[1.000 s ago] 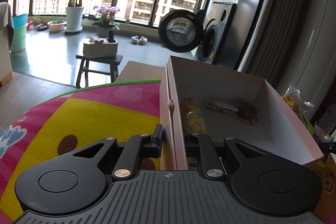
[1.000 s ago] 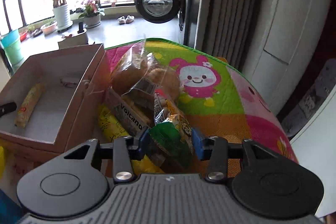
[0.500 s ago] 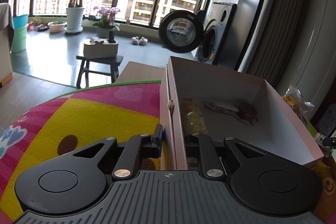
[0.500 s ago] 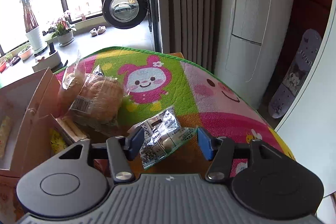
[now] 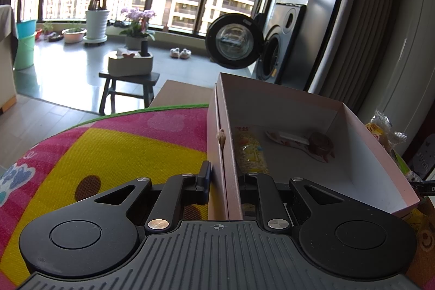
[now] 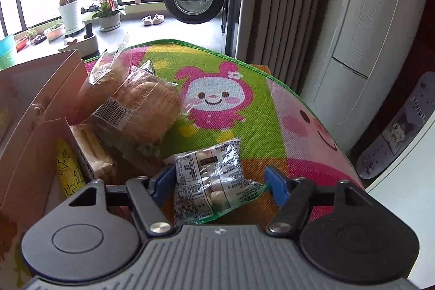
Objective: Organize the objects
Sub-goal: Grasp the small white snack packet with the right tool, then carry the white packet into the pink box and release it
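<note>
- One snack packet point(image 6: 209, 182) lies flat on the mat point(image 6: 244, 110), right between my right gripper point(image 6: 217, 181) fingers, jaws spread wide, not touching it.
- Long axis runs roughly along the fingers, so closing should pinch its short width.
- Box point(image 5: 375, 154) sits to the left; left gripper point(image 5: 221, 181) is clamped on its near wall.

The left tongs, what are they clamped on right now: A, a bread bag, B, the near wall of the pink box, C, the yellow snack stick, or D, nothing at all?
B: the left tongs are shut on the pink box, pinching its near wall with one finger outside and one inside.
</note>
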Motion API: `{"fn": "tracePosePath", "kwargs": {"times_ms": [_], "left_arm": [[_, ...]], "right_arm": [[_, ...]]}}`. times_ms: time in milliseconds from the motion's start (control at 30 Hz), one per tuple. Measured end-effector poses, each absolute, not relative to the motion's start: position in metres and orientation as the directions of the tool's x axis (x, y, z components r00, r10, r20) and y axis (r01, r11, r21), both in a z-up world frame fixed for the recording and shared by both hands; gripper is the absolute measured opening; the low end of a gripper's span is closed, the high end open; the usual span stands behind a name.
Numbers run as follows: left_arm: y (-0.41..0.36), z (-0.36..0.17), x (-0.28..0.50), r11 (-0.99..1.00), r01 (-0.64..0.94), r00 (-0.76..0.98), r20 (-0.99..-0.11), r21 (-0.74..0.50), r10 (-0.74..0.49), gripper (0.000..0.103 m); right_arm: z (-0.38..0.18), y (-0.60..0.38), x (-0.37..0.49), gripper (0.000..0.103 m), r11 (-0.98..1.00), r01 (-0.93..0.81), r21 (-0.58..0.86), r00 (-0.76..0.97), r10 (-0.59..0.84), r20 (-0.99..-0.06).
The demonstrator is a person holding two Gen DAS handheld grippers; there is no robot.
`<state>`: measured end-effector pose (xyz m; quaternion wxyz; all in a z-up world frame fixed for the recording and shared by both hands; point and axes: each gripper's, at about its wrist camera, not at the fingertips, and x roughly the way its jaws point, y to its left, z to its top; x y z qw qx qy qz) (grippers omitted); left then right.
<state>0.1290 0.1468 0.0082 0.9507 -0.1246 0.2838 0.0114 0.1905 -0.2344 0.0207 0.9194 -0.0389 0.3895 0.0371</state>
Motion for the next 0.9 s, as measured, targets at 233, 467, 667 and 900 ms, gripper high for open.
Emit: {"fn": "tracePosePath", "kwargs": {"times_ms": [233,467,667,900], "left_arm": [[0.146,0.009,0.129,0.970,-0.093,0.839,-0.543,-0.226,-0.046,0.017],[0.145,0.009,0.129,0.970,-0.093,0.839,-0.542,-0.226,-0.046,0.017],[0.146,0.009,0.128,0.969,-0.092,0.839,-0.542,-0.230,-0.049,0.017],[0.146,0.009,0.128,0.969,-0.092,0.839,-0.541,-0.230,-0.049,0.017]], "right_arm": [[0.041,-0.230,0.138,0.067,0.992,-0.103,-0.075,0.697,0.018,-0.717],[0.060,-0.207,0.060,0.067,0.983,-0.177,-0.047,0.636,0.078,-0.768],[0.093,-0.158,0.014,0.067,0.946,-0.323,-0.001,0.615,0.209,-0.761],[0.182,-0.106,0.030,0.067,0.897,-0.433,0.092,0.684,0.393,-0.615]]}}
